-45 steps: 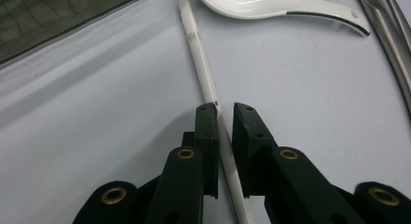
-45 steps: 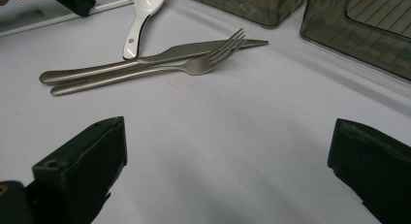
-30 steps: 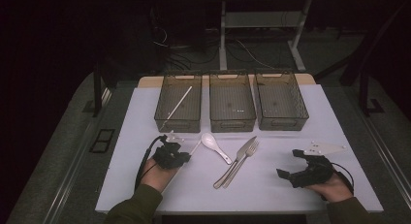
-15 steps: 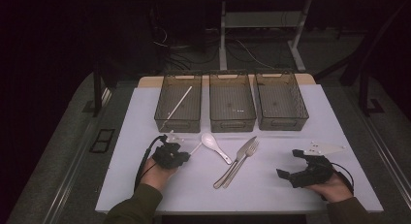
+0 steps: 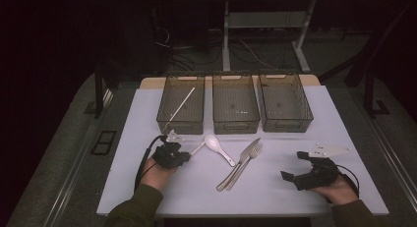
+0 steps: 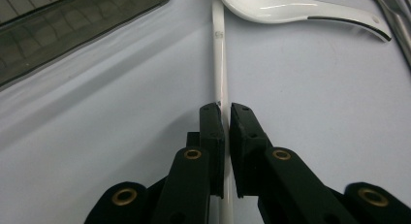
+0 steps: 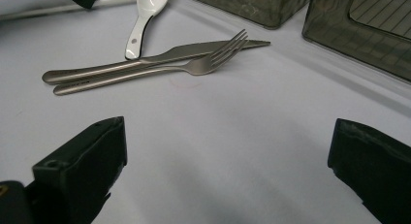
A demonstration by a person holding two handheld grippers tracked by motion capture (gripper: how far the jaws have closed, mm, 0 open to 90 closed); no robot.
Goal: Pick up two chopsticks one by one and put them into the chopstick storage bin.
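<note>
- Left hand-held gripper (image 6: 224, 115) is clenched on a white chopstick (image 6: 219, 59) lying flat on the bench (image 5: 275, 195), just left of the white spoon (image 5: 217, 145).
- Grip sits near one end; I'd lift slowly and level so the long end doesn't swing or drag the spoon.
- Left bin (image 5: 163, 120), just behind the spoon, already holds one chopstick; clear its near rim.
- Right hand-held gripper (image 7: 228, 170) is released, well right of the spoon; fork (image 7: 160, 71) and knife (image 7: 145, 63) lie between.
</note>
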